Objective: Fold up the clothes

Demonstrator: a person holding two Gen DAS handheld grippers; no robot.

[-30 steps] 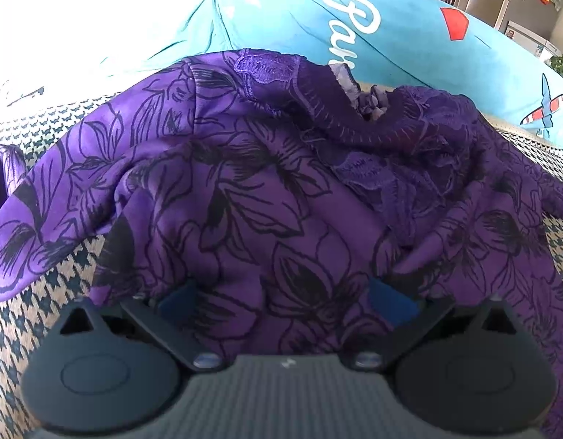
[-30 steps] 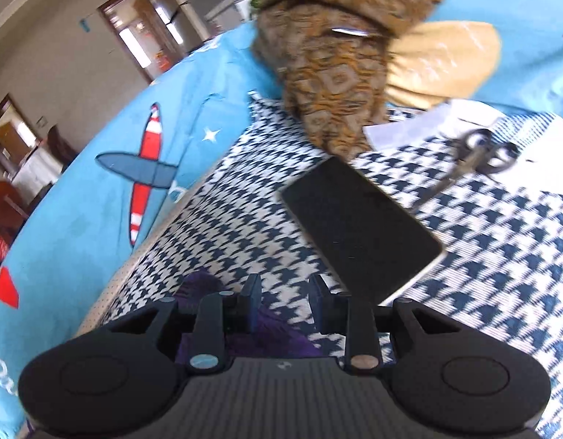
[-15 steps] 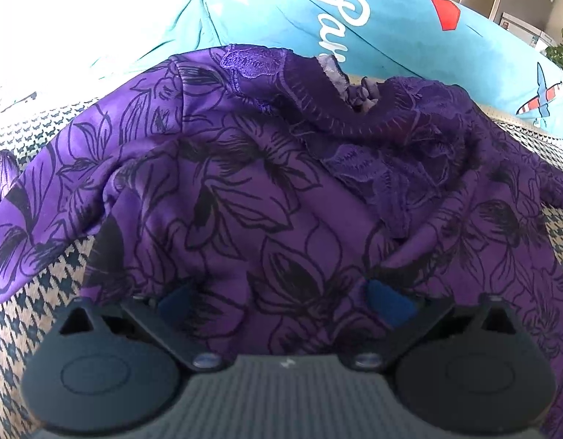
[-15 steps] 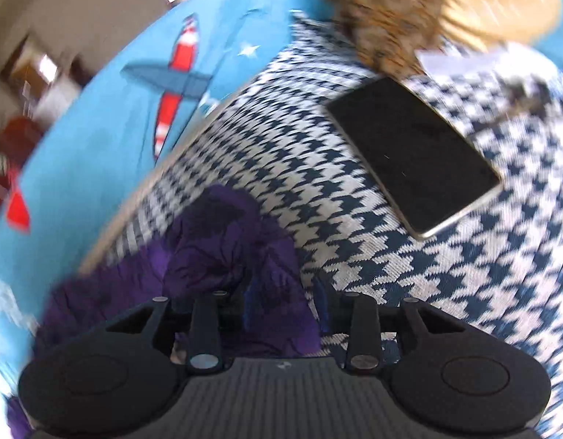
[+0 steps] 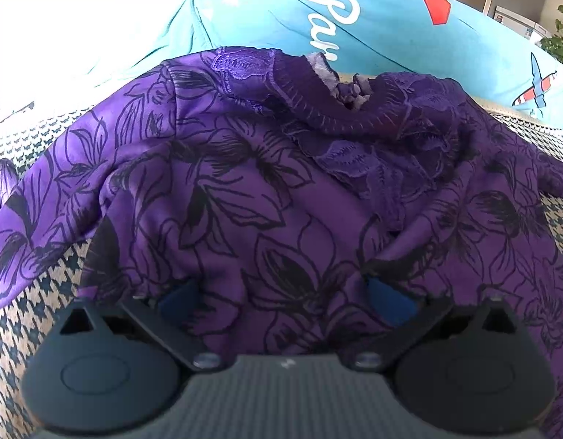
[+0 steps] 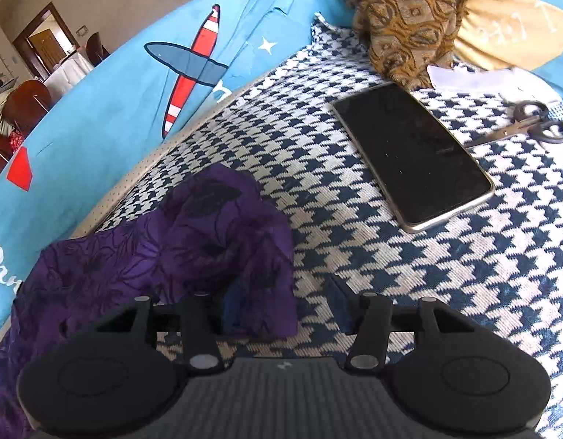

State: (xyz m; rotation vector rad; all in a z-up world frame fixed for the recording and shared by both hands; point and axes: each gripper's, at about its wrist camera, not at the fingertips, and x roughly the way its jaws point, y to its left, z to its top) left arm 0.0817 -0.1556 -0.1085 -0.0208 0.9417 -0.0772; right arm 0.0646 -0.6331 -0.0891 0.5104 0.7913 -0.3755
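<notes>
A purple floral garment (image 5: 266,190) with a lace collar lies spread on the houndstooth surface (image 5: 10,336). My left gripper (image 5: 281,301) sits low on its near hem, jaws wide apart, with cloth lying loose between and over the blue pads (image 5: 177,300). In the right wrist view a crumpled sleeve end of the garment (image 6: 215,226) rests on the houndstooth surface (image 6: 446,274). The jaws of my right gripper (image 6: 285,309) are opening. The sleeve drapes over the left finger, and the right finger (image 6: 340,307) stands apart from it.
A black phone (image 6: 413,153) lies ahead of the right gripper, with scissors (image 6: 526,124) and white paper (image 6: 460,80) beyond it. A brown patterned cloth (image 6: 409,25) is heaped at the back. A blue airplane-print cover (image 6: 135,84) borders the surface.
The right gripper's jaws have widened and let go of the purple sleeve, which now lies crumpled at their left. The right view rolled and shifted. The left view barely changed.
</notes>
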